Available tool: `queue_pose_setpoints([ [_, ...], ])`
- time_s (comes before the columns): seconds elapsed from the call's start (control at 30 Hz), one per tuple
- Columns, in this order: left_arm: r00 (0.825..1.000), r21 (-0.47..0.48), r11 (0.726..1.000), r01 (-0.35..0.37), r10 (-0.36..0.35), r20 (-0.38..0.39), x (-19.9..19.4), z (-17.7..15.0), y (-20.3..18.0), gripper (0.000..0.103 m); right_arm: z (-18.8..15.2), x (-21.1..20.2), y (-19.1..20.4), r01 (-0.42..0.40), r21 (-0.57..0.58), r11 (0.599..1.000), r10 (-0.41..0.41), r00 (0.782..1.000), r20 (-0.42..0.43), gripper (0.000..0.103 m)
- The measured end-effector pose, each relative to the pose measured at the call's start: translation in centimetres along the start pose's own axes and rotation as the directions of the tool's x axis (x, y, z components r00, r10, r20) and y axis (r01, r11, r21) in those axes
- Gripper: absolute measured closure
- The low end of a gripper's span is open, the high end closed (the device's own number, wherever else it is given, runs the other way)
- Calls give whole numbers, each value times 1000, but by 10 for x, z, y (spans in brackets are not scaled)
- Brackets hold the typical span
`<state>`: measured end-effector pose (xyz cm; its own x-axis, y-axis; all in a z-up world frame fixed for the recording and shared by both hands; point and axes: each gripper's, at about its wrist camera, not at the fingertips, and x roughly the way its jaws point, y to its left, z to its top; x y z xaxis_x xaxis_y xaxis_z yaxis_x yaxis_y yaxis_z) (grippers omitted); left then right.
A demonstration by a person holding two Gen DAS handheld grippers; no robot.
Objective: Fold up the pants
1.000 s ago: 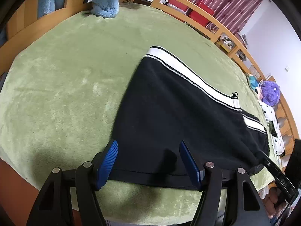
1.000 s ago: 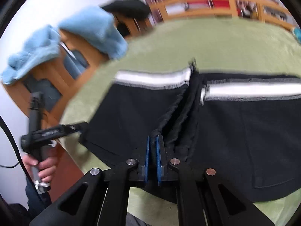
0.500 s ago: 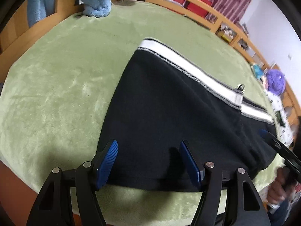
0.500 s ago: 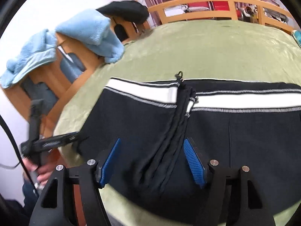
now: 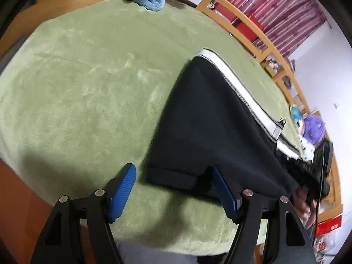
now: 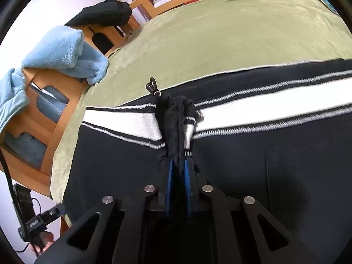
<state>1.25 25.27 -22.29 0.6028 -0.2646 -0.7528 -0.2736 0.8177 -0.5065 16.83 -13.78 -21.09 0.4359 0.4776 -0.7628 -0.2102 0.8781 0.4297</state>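
Right claw [image 6: 177,171] pinched tight on bunched middle of pants [image 6: 253,165]; left claw [image 5: 173,189] wide open, empty, near hem, seemingly untouched. Grip hem squarely at bed [image 5: 77,88] near edge before lifting.

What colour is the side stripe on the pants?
White, edged with grey-white stitching, on black pants; the stripe shows best in the right wrist view.

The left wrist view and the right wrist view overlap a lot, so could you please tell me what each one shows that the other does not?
Only the left wrist view shows the open left tongs at the pants' hem corner, plus a purple plush toy. Only the right wrist view shows the right tongs shut on a bunched ridge of fabric at the white stripe, plus a black garment on the bed rail. Both show the black pants, green blanket and blue towel.
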Motion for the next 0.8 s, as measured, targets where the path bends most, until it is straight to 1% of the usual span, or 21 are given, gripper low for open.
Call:
queue_pose_setpoints([
  [0.03, 1000, -12, 1000, 18, -18, 6, 3, 1, 0, 33, -3, -4, 1, 8, -13, 1000, -8, 1000, 3, 84],
  [0.07, 999, -21, 999, 34, -33, 12, 5, 2, 0, 33, -9, -12, 3, 24, -37, 999, -23, 1000, 12, 84],
  [0.1, 998, -36, 997, 66, -65, 19, 10, 3, -1, 32, -14, -19, 6, 35, -56, 998, -34, 999, 25, 79],
  [0.13, 997, -49, 996, 72, -71, 21, 14, 4, -2, 32, -19, -28, 6, 37, -71, 997, -34, 999, 40, 72],
  [0.2, 997, -61, 996, 70, -68, 34, 20, 7, -4, 32, -31, -49, 2, 31, -84, 996, -26, 998, 60, 64],
  [0.27, 997, -71, 995, 67, -63, 52, 23, 9, -7, 33, -39, -64, -6, 44, -75, 996, -39, 997, 67, 61],
  [0.33, 997, -85, 995, 53, -48, 62, 24, 10, -9, 41, -46, -77, -20, 64, -37, 997, -61, 995, 73, 60],
  [0.4, 997, -111, 993, 47, -40, 69, 22, 11, -9, 63, -50, -85, -37, 66, 18, 998, -68, 994, 81, 59],
  [0.43, 996, -114, 992, 51, -43, 74, 19, 12, -9, 68, -51, -88, -47, 67, 55, 996, -71, 994, 82, 59],
  [0.47, 995, -105, 993, 54, -45, 85, 14, 13, -11, 78, -51, -90, -54, 64, 84, 994, -71, 994, 85, 59],
  [0.5, 994, -89, 994, 69, -60, 96, 7, 13, -14, 83, -51, -94, -62, 55, 114, 992, -66, 994, 91, 59],
  [0.57, 990, -46, 996, 82, -76, 115, -5, 16, -25, 87, -52, -103, -77, 46, 151, 988, -63, 992, 111, 59],
  [0.7, 983, 8, 996, 90, -90, 157, -26, 23, -51, 88, -53, -122, -90, 37, 169, 985, -64, 985, 160, 59],
  [0.8, 979, 40, 995, 96, -102, 179, -36, 29, -71, 89, -54, -131, -93, 26, 170, 985, -56, 982, 179, 59],
])
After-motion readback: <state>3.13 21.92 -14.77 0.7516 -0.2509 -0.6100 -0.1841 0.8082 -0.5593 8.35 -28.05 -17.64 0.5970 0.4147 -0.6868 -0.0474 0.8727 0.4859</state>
